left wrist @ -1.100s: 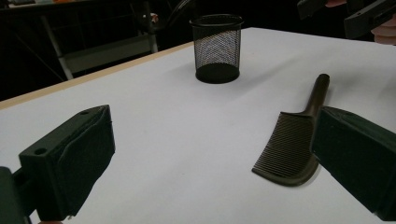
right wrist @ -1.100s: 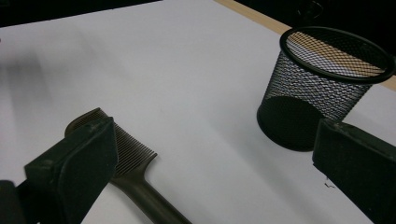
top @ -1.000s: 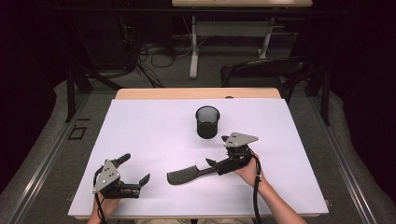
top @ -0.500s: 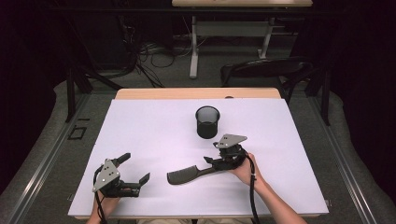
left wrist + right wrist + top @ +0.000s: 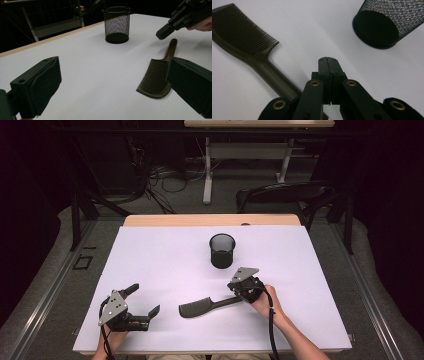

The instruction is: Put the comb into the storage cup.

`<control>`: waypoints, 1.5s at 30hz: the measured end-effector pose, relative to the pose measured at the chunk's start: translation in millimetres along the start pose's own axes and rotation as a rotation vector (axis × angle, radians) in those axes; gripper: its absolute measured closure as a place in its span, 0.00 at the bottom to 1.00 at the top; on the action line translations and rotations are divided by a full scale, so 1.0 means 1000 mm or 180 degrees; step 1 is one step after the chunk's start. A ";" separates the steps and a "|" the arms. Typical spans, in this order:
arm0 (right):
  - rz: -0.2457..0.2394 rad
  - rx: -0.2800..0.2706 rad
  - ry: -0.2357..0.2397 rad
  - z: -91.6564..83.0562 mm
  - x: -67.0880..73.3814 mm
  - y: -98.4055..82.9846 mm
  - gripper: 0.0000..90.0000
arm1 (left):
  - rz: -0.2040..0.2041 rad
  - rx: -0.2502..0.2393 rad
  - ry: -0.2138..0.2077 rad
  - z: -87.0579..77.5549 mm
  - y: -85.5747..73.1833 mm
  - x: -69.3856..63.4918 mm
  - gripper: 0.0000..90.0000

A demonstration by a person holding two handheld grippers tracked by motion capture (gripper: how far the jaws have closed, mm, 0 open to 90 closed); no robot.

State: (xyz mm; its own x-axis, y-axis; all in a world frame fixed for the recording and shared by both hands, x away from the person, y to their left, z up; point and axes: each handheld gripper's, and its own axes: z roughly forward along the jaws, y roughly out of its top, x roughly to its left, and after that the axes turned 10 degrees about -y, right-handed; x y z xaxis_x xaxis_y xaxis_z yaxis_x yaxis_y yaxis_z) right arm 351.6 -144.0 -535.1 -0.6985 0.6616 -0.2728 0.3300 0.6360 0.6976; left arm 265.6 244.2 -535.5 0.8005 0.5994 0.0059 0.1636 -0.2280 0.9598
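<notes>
A dark comb (image 5: 202,307) (image 5: 155,77) (image 5: 244,37) lies flat on the white table (image 5: 310,270), teeth end to the left and handle pointing right. My right gripper (image 5: 236,291) (image 5: 328,61) hovers just over the handle's end. Its jaws have just been closing and now stand shut with nothing between them; the handle passes beside and under them. The right gripper's tip (image 5: 162,33) also shows above the handle. A black mesh cup (image 5: 222,250) (image 5: 117,23) (image 5: 384,25) stands upright behind it. My left gripper (image 5: 144,300) (image 5: 115,80) rests open at the front left, empty.
The table's far edge is a wooden strip (image 5: 210,220). Beyond it stand a dark chair (image 5: 285,195) and a desk frame (image 5: 207,175) among floor cables. White tabletop spreads left of the cup and between the two grippers.
The right gripper's jaws have come together from wide open, and the gripper has shifted slightly left toward the comb's handle. The left gripper and the comb have stayed put.
</notes>
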 end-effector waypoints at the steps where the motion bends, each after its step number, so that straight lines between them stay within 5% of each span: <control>1: -0.0002 0.0036 -0.0004 0.001 0.001 -0.001 1.00 | 0.0001 0.0004 0.0001 0.000 0.000 0.000 0.00; 19: -0.0082 0.0391 0.0056 0.008 0.001 -0.009 1.00 | 0.0004 0.0001 0.0004 -0.001 0.000 0.000 0.00; 45: -0.0078 0.0570 0.0154 0.000 0.010 -0.011 1.00 | -0.0004 -0.0001 0.0014 -0.001 0.000 0.001 0.00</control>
State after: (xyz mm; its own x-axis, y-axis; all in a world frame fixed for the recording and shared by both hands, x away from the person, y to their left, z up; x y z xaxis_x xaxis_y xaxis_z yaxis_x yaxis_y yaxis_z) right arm 340.8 -144.2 -544.9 -0.7360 0.6279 -0.2531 0.4172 0.7151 0.5608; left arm 265.4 245.3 -535.1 0.7978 0.6029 0.0059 0.1644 -0.2271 0.9599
